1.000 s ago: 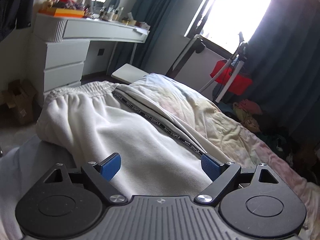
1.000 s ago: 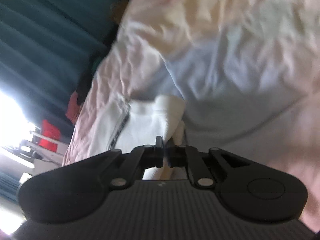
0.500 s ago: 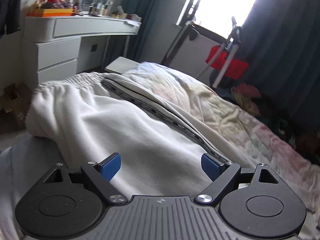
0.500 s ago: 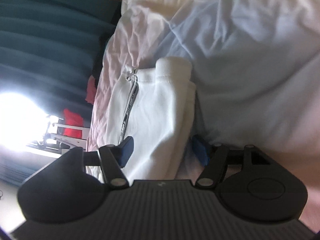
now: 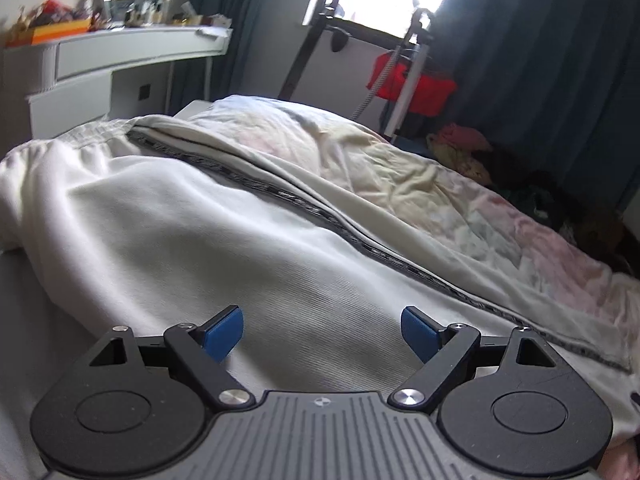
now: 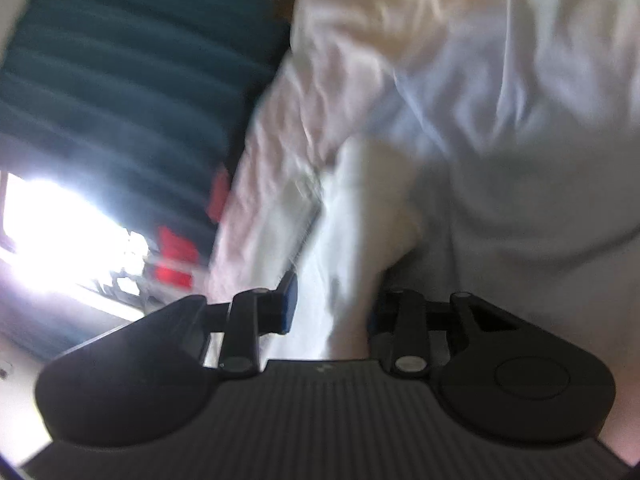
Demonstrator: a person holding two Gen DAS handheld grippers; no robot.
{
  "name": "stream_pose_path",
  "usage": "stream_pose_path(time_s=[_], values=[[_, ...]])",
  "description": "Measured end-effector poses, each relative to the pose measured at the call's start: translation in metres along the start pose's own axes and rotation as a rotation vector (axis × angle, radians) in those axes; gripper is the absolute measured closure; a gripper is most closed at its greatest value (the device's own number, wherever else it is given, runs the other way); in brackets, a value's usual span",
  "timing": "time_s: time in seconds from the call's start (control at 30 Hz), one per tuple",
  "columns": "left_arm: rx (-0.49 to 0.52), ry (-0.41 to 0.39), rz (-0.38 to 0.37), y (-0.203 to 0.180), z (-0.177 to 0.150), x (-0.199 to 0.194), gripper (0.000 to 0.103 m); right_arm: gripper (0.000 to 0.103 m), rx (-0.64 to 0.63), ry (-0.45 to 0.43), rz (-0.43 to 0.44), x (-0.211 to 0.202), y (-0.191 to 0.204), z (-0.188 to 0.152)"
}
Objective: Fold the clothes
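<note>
White sweatpants [image 5: 192, 216] with a dark lettered side stripe [image 5: 320, 216] lie folded lengthwise on the bed, the elastic waistband at the far left. My left gripper [image 5: 322, 330] hovers low over the middle of the cloth, wide open, nothing between its blue pads. In the blurred right wrist view, the leg end of the sweatpants [image 6: 360, 216] runs between the spread fingers of my right gripper [image 6: 330, 308], which stands open around the cloth without pinching it.
The pants rest on a rumpled pastel duvet [image 5: 460, 208]. A white dresser with clutter [image 5: 100, 52] stands at the back left. A red thing on a stand [image 5: 412, 80] and dark curtains [image 5: 540, 60] are by the window. A clothes pile [image 5: 460, 148] lies beside the bed.
My right gripper, shut on the pants' leg end a second ago, has opened and let go. My left gripper has drifted right along the pants, staying open.
</note>
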State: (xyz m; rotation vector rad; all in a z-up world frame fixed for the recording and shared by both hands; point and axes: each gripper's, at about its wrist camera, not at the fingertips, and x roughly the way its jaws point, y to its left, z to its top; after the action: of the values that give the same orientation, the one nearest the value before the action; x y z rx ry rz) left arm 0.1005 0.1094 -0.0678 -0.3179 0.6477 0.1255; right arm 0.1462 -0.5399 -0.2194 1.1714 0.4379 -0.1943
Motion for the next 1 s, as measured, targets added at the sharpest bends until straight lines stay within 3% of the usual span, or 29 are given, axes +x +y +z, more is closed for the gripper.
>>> stream_pose_path(time_s=[0.1, 0.17, 0.2, 0.23, 0.27, 0.37, 0.5, 0.63, 0.73, 0.83, 1.0], values=[[0.073, -0.023, -0.037, -0.022, -0.014, 0.0, 0.015, 0.067, -0.098, 0.021, -0.048, 0.015, 0.014, 0.0], [0.184, -0.051, -0.064, -0.043, -0.026, -0.002, 0.015, 0.069, -0.113, 0.008, -0.099, 0.02, 0.023, 0.002], [0.235, -0.066, -0.074, -0.054, -0.032, -0.002, 0.014, 0.073, -0.106, 0.01, -0.128, 0.023, 0.026, 0.004], [0.259, -0.073, -0.079, -0.06, -0.036, 0.001, 0.014, 0.086, -0.097, 0.011, -0.146, 0.023, 0.028, 0.006], [0.282, -0.08, -0.084, -0.067, -0.039, 0.004, 0.012, 0.089, -0.098, -0.003, -0.143, 0.021, 0.031, 0.008], [0.335, -0.041, -0.043, -0.078, -0.05, 0.022, 0.012, 0.092, -0.139, -0.047, -0.148, 0.013, 0.044, 0.009], [0.398, 0.081, -0.009, -0.082, -0.067, 0.045, 0.011, 0.092, -0.243, -0.106, -0.151, 0.013, 0.072, 0.012], [0.372, 0.091, -0.03, -0.074, -0.06, 0.042, 0.009, 0.092, -0.363, -0.137, -0.167, 0.015, 0.117, 0.007], [0.349, 0.094, -0.049, -0.068, -0.052, 0.036, 0.009, 0.092, -0.541, -0.162, -0.191, 0.013, 0.165, -0.006], [0.325, 0.096, -0.069, -0.062, -0.043, 0.03, 0.009, 0.092, -0.737, -0.192, -0.187, 0.008, 0.215, -0.033], [0.286, 0.1, -0.101, -0.052, -0.029, 0.02, 0.009, 0.092, -0.998, -0.238, -0.075, -0.008, 0.275, -0.11]])
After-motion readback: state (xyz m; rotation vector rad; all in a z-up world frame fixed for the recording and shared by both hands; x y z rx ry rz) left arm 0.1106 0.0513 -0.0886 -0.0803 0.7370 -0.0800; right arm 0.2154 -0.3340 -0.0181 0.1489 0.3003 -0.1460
